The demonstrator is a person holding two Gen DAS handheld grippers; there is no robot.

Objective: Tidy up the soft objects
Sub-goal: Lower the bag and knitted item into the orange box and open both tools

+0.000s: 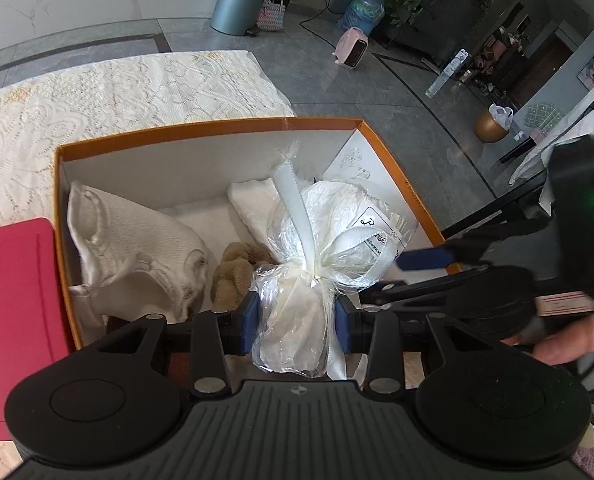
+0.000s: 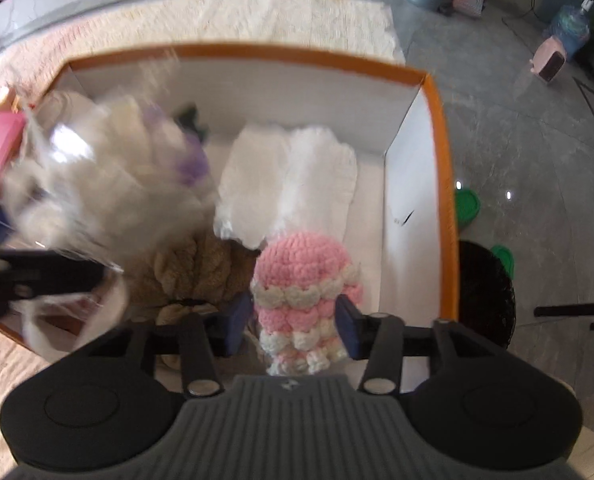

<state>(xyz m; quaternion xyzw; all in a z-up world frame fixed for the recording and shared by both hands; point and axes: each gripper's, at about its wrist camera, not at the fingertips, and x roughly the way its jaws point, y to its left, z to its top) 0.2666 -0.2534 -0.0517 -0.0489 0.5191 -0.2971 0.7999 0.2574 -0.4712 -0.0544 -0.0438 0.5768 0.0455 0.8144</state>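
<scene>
Left hand-held gripper point(image 1: 297, 322) tilts down over the orange box point(image 1: 217, 128), pads clamping one cellophane-wrapped white bundle point(image 1: 293, 320). Right hand-held gripper point(image 2: 295, 320) points steeply down, jaws loose around one pink-and-white crochet toy point(image 2: 301, 280); beyond, one brown plush point(image 2: 189, 268).

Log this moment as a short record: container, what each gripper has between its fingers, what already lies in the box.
container: orange-rimmed cardboard box with white inside, on a cream lace cloth
left gripper: shut on a clear plastic-wrapped white bundle tied with white ribbon, over the box
right gripper: open; a pink-and-cream crocheted toy sits between its fingers, gaps on both sides
already in box: white knitted cloth, tan plush toy, folded white fluffy cloths
beside box: red flat lid or board, on the left in the left wrist view
</scene>
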